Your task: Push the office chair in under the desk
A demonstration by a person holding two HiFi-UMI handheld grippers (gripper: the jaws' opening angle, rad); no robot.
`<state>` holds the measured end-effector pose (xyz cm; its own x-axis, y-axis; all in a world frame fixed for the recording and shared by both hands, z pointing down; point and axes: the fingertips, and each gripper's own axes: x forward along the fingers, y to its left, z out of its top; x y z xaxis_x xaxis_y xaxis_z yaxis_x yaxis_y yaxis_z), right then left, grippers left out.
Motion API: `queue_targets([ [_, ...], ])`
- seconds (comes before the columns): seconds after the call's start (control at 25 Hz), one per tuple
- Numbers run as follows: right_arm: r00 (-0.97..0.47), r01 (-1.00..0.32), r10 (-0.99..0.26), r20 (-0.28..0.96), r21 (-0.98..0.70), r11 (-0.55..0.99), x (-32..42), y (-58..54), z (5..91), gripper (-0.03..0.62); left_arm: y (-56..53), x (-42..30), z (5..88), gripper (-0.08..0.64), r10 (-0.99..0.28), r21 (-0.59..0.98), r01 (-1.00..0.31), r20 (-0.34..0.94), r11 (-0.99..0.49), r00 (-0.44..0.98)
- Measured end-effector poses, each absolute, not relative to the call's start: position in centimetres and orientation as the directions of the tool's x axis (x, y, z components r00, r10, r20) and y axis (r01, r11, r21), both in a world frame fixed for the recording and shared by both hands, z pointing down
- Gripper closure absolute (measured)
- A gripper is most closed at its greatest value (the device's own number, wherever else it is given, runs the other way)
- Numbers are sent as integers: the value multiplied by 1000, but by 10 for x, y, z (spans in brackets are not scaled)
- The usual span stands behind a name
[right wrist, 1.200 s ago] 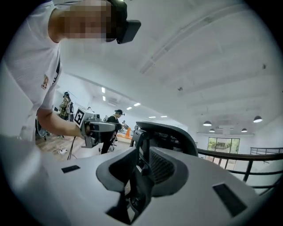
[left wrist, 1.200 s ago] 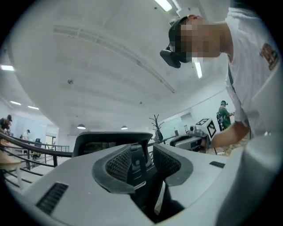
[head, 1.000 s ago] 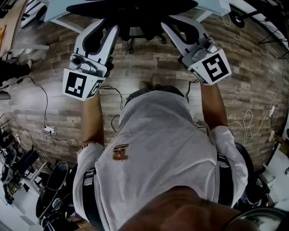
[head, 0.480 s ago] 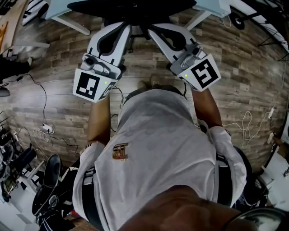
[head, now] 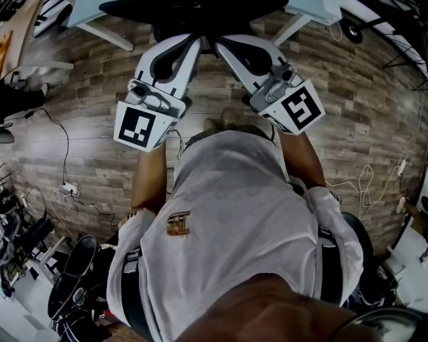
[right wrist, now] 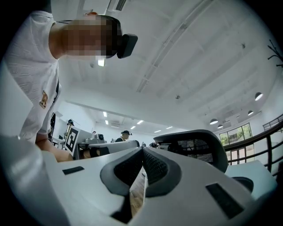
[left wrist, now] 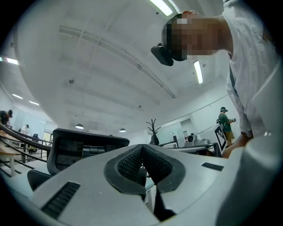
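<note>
The black office chair [head: 194, 12] stands at the top of the head view, its backrest partly under the pale desk [head: 85, 9]. My left gripper [head: 195, 40] and right gripper [head: 222, 41] point at the backrest side by side, tips close together, both shut with nothing between the jaws. Whether the tips touch the chair I cannot tell. In the left gripper view the shut left gripper [left wrist: 142, 146] has the mesh backrest [left wrist: 84, 148] to its left. In the right gripper view the right gripper [right wrist: 142, 149] has the backrest [right wrist: 201, 146] to its right.
White desk legs [head: 110, 38] slant down either side of the chair. Cables and a power strip [head: 70, 194] lie on the wooden floor at left, more cables [head: 364, 177] at right. Another black chair [head: 77, 267] stands at the lower left. People stand in the distance.
Both grippers have moved inward toward each other and toward the chair's back. Their jaws, slightly apart a second ago, have closed on nothing.
</note>
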<state>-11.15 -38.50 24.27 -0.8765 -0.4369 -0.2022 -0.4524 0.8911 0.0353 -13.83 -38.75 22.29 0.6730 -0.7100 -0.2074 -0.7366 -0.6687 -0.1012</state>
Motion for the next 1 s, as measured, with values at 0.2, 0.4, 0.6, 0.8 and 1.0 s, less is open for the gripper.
queue_targets([
  [0.2, -878, -449, -434, -203, 32, 893, -111, -384, 243, 558, -387, -135, 224, 541, -713, -106, -737, -197, -667, 673],
  [0.4, -880, -447, -432, -198, 38, 894, -115, -379, 245, 558, -384, -140, 226, 541, -714, -104, -739, -197, -666, 671],
  [0.6, -882, -448, -434, -187, 40, 893, -113, -380, 247, 558, -386, -139, 229, 541, -717, -99, -740, -190, -666, 671],
  [0.8, -883, -444, -430, -185, 38, 895, -110, -381, 247, 558, -386, -135, 229, 541, -716, -97, -738, -188, -668, 672],
  [1.0, -887, -437, -423, -184, 37, 899, -109, -384, 248, 558, -390, -134, 230, 541, -718, -98, -740, -184, -666, 671],
])
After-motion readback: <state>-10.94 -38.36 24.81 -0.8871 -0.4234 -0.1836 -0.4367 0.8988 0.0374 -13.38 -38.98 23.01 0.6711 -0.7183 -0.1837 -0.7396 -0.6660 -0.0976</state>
